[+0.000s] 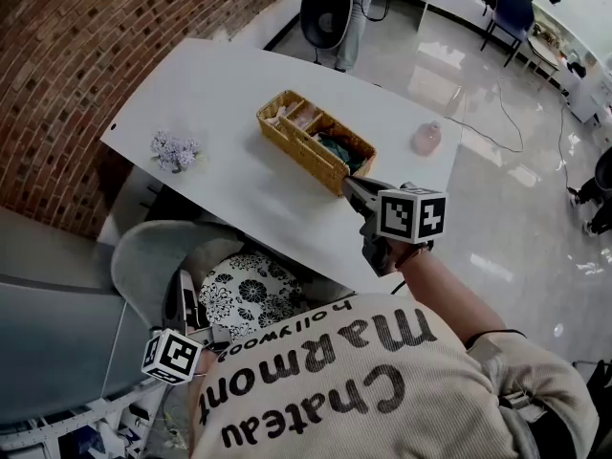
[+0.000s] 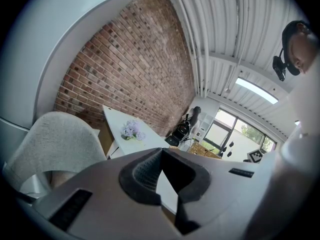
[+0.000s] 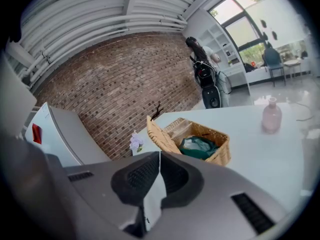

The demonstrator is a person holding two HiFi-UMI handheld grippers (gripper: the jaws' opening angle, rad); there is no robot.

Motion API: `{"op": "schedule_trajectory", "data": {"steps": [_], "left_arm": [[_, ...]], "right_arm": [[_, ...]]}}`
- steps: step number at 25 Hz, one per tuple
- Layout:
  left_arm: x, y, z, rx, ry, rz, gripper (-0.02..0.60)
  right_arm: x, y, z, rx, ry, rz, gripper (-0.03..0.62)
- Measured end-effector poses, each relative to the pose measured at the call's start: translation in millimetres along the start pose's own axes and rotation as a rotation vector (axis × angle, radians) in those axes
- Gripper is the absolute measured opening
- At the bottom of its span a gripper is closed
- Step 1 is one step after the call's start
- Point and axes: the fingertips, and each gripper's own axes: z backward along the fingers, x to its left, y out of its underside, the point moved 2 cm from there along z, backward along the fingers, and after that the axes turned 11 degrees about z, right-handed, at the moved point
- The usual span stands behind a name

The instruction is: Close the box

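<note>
Left gripper [image 2: 161, 154] and right gripper [image 3: 159, 155] are both holding nothing, jaws together — the light, stiff lid [image 3: 160, 134] of the wicker box [image 1: 301, 156] is likely needing a push on its free edge.

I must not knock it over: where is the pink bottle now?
In the head view the pink bottle stands near the far right edge of the table, right of the basket.

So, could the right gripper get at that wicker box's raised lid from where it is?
Probably yes. The right gripper, fingers shut, is close by the near end of the wicker box, and nothing on the table lies between it and the raised lid.
</note>
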Motion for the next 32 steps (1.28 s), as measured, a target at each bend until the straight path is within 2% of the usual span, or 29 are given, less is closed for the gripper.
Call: {"op": "schedule_trajectory", "data": {"steps": [13,32], "left_arm": [[1,2,3,-0.003,0.012,0.009,0.002],[8,1,15,-0.01,-0.01,0.011,0.002]], "right_arm": [[-4,-6,4,-0.019,0.018,-0.019,0.008],[-16,-13,7,-0.054,0.061,-0.044,0.008]]}}
